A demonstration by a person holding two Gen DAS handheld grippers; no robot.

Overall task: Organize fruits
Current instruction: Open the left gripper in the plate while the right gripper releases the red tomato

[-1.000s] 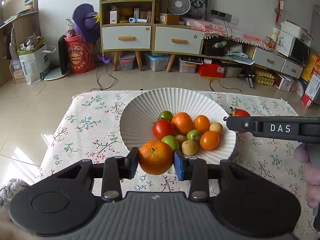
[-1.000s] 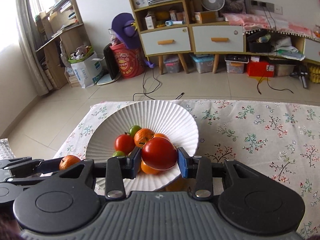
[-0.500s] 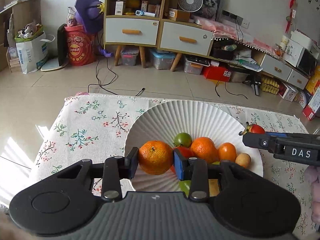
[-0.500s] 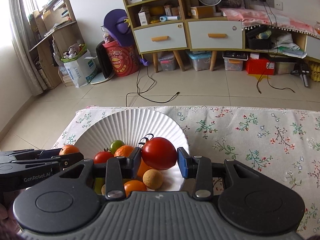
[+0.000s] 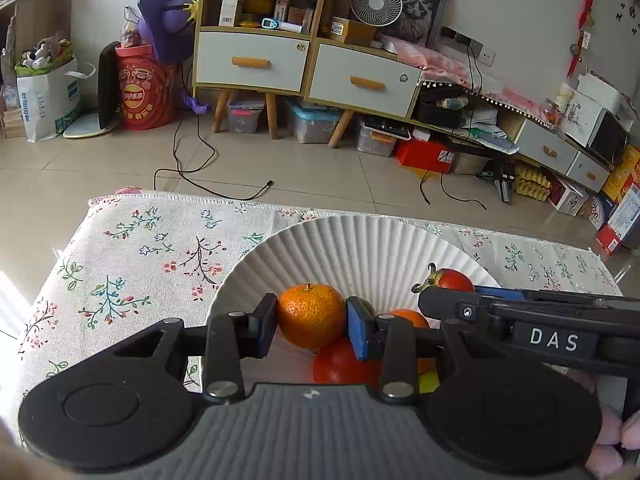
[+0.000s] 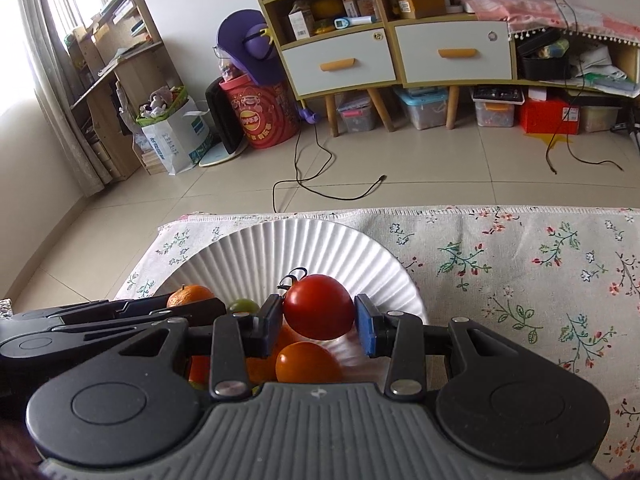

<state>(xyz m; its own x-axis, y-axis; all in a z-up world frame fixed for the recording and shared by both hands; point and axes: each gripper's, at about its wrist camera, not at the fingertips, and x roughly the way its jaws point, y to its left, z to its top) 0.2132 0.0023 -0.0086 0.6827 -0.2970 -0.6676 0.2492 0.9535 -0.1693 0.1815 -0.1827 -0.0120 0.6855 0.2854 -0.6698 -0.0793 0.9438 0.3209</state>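
Note:
My left gripper (image 5: pixel 311 324) is shut on an orange mandarin (image 5: pixel 311 316) and holds it over the white ribbed plate (image 5: pixel 344 240). My right gripper (image 6: pixel 318 326) is shut on a red tomato (image 6: pixel 319 306) with a curled stem, above the same plate (image 6: pixel 280 248). In the left wrist view the right gripper (image 5: pixel 450 286) comes in from the right with that tomato (image 5: pixel 454 280). The right wrist view has the left gripper (image 6: pixel 192 300) at the left with its mandarin (image 6: pixel 190 295). Several fruits lie in the plate beneath both grippers: a red tomato (image 5: pixel 340 364), oranges (image 6: pixel 306 362) and a green one (image 6: pixel 244 305).
The plate stands on a floral tablecloth (image 6: pixel 520 272) whose far edge (image 5: pixel 200 200) drops to a tiled floor. Black cables (image 5: pixel 192 164), a cabinet (image 5: pixel 304 64) and storage boxes lie beyond. A person's pink sleeve (image 5: pixel 612 440) shows at the lower right.
Both grippers have moved forward and down over the plate, each still gripping its fruit. The fruit pile now sits under the fingers, and the two grippers have come closer together.

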